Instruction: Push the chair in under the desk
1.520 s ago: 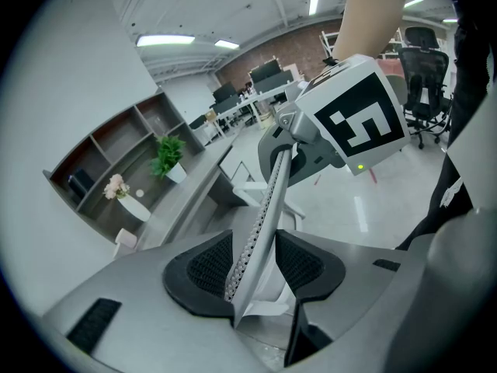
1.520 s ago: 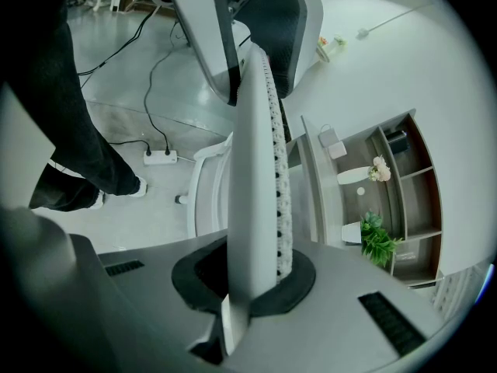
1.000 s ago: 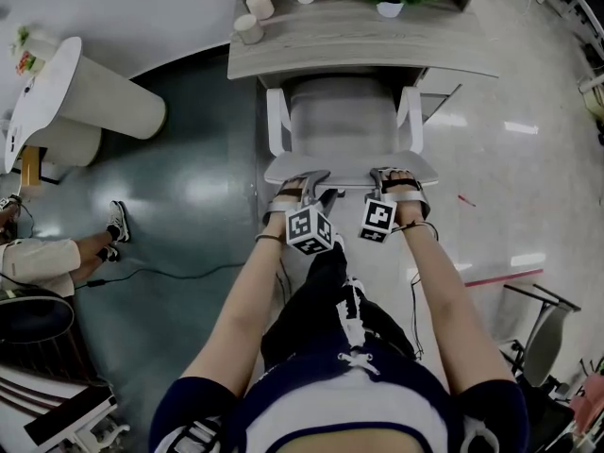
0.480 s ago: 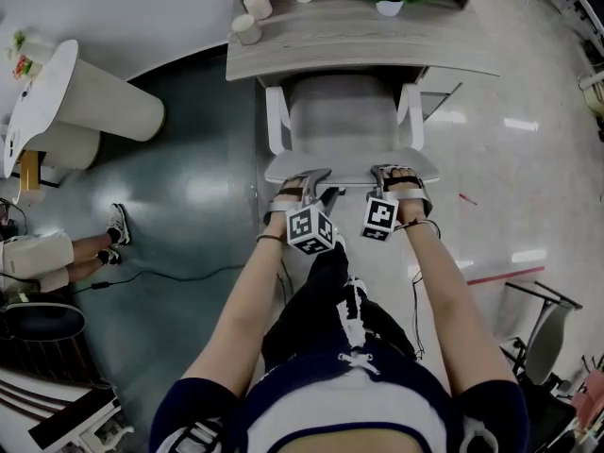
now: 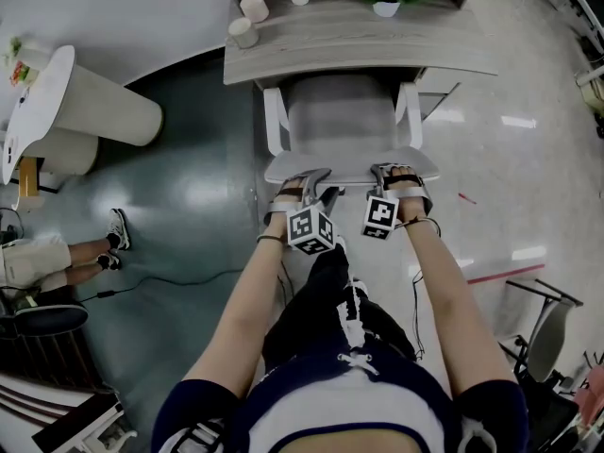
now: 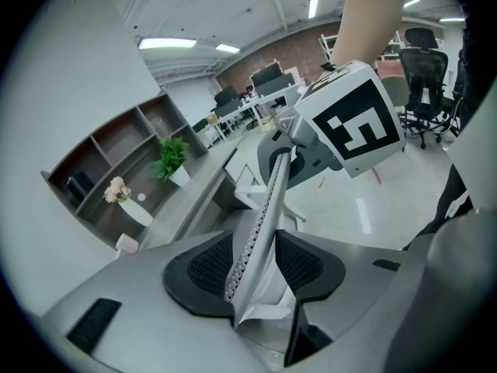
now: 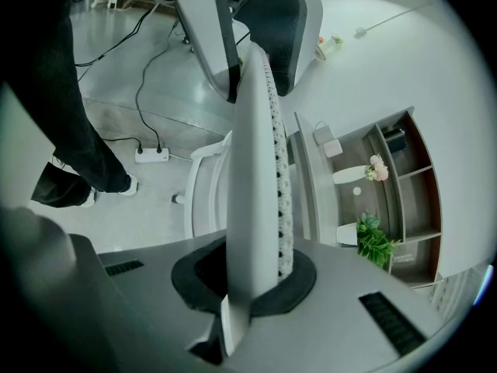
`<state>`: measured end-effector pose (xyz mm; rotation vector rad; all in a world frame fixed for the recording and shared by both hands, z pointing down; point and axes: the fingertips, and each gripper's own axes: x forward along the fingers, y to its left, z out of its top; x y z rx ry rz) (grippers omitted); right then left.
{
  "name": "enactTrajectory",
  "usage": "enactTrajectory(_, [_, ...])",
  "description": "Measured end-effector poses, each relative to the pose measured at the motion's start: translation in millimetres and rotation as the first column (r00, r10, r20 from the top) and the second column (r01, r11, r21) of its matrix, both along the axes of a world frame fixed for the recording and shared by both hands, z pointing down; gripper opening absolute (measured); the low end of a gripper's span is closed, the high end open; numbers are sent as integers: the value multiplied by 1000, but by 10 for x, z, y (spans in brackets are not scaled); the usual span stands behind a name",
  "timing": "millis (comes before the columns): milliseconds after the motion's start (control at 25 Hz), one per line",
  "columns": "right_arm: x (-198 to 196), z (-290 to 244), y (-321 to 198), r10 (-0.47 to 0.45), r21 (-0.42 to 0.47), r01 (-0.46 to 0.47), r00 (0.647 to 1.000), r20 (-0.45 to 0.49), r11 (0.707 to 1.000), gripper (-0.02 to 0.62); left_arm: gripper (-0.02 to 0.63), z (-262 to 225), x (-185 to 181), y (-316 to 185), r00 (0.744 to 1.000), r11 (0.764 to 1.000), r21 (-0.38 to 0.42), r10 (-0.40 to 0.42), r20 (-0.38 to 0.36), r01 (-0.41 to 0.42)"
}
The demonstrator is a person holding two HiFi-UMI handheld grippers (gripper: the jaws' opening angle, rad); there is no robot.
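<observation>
Chair (image 5: 342, 116) stands partly under the desk (image 5: 377, 45), backrest (image 5: 351, 166) toward us. We clench our right gripper (image 5: 398, 177) on the backrest's top edge. The jaws of our left gripper (image 5: 304, 182) straddle it, released.

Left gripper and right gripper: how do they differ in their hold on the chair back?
The left gripper has its jaws apart around the chair back; the right gripper has its jaws shut on it. The left gripper sits left of the back's middle, the right gripper right of it. Both straddle its top edge.
</observation>
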<state>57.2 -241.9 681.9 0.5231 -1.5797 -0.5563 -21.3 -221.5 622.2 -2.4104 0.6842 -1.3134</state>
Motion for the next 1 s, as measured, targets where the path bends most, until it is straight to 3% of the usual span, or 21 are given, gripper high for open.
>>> enactTrajectory(1000, [11,7,-412,22,-19,-22,1000,-5,1000,12,166,-24,2,-391,999,999,1,44,-18,-44])
